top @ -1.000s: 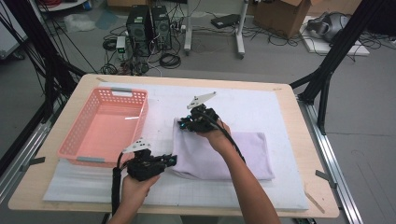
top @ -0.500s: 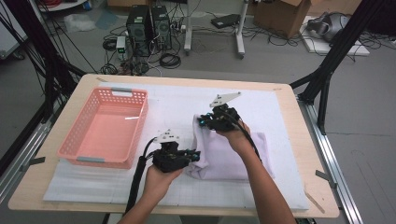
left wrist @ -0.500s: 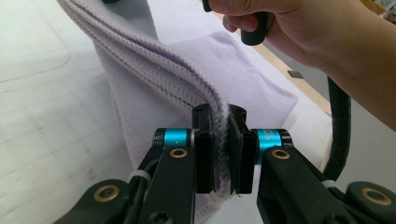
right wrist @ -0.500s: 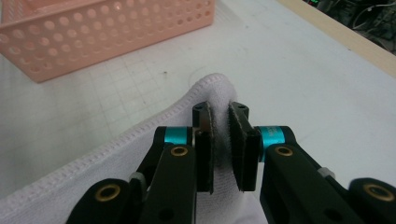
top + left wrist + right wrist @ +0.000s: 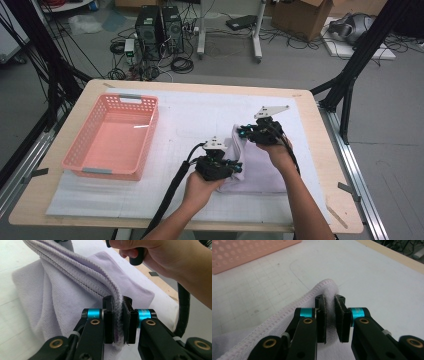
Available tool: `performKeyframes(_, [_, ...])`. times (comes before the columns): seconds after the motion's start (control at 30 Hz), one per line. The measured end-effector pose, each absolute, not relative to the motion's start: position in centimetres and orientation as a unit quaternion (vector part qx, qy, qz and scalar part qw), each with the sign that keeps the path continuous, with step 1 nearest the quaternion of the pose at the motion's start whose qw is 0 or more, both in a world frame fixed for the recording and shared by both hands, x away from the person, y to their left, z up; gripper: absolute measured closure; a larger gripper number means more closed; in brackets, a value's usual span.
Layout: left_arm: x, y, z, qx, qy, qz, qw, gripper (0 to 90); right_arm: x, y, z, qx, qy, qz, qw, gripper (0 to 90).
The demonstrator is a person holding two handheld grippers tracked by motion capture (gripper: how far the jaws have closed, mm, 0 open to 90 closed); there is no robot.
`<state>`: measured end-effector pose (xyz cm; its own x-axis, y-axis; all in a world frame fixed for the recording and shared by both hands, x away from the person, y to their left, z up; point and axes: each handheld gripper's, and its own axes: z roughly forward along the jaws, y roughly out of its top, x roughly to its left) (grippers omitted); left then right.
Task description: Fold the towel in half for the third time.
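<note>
The high view looks forward and down over the table (image 5: 320, 210); both gripper views sit close, apparently sharing the towel (image 5: 75, 297).

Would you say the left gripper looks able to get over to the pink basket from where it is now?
Probably yes, though not freely: bare mat lies between the left gripper and the pink basket, but it is shut on the lavender towel, which the right gripper also grips.

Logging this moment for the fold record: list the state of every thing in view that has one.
Left hand-held gripper: shut on the towel's near edge.
Right hand-held gripper: shut on the towel's far corner.
Towel: lavender, partly folded, left edge lifted, rest lying on the table.
Basket: pink, upright, empty.
</note>
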<state>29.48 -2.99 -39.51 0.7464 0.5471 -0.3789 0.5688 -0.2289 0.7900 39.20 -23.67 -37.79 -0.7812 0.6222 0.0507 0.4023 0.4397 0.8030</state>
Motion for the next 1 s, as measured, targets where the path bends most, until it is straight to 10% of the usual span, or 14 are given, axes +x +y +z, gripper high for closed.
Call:
performKeyframes(0.23, [29.8,-5.1,-40.6,0.787,0.354,-0.01,0.506,79.0,38.9,-26.4,-38.7,0.326,0.833,0.425,0.138,81.4])
performKeyframes(0.57, [29.1,-3.8,-39.5,0.781,0.319,0.016,0.537,46.0,38.8,-29.2,-39.8,0.355,0.828,0.41,0.144,81.5])
performKeyframes(1.0, [29.1,3.6,-41.5,0.769,0.345,0.079,0.533,40.3,38.1,-32.0,-40.0,0.382,0.822,0.384,0.176,78.6])
